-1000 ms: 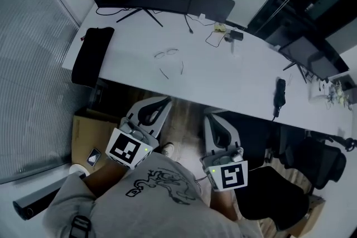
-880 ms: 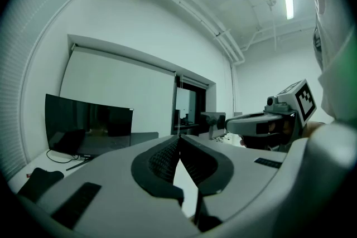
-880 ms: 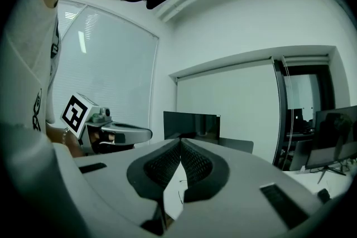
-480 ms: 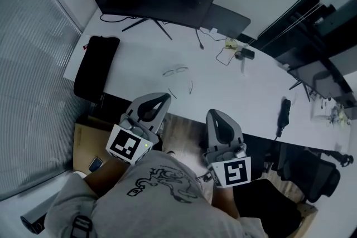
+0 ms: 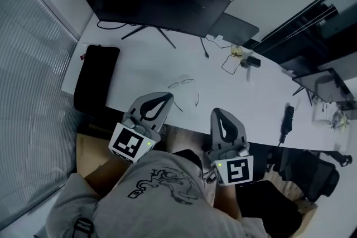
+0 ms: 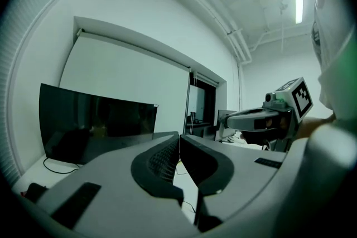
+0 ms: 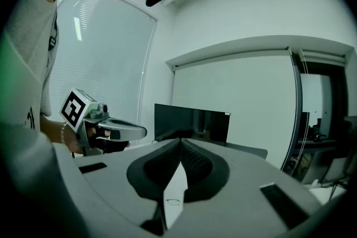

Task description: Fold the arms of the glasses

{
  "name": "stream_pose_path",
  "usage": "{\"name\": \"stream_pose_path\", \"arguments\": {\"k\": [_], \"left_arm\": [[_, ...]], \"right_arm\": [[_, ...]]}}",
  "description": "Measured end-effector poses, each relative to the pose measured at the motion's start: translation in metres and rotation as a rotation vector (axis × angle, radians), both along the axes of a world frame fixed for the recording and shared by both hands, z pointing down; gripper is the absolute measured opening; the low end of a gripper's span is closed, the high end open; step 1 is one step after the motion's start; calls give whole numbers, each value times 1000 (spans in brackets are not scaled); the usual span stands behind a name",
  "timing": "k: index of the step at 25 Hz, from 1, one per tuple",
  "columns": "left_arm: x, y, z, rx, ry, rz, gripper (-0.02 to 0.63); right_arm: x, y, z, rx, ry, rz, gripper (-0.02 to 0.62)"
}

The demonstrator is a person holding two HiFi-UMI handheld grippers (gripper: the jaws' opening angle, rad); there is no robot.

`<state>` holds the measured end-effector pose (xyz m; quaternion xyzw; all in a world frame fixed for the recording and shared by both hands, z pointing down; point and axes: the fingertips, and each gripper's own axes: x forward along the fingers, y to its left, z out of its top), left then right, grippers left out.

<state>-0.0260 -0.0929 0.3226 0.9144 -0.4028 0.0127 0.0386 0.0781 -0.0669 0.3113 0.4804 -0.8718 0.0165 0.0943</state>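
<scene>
We read no words or numbers: only square coded markers on the left gripper (image 5: 167, 97) and right gripper (image 5: 218, 112), and a drawing on the shirt (image 5: 159, 184).

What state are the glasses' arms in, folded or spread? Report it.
Spread. In the head view the glasses lie on the desk, both arms sticking out from the frame toward its near edge.

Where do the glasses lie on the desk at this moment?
In the head view, the glasses lie on the white desk near its front edge, just beyond the left gripper and well in front of the monitor.
</scene>
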Motion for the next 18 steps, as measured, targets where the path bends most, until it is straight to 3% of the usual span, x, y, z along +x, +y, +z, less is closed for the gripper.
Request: {"name": "stream_pose_path", "arguments": {"k": [12, 18], "left_arm": [[-7, -55, 114, -187, -168, 54, 37], [-2, -73, 190, -295, -272, 80, 83]], "right_arm": [[26, -58, 103, -124, 106, 81, 17], [52, -66, 189, -286, 157, 116, 38]]}}
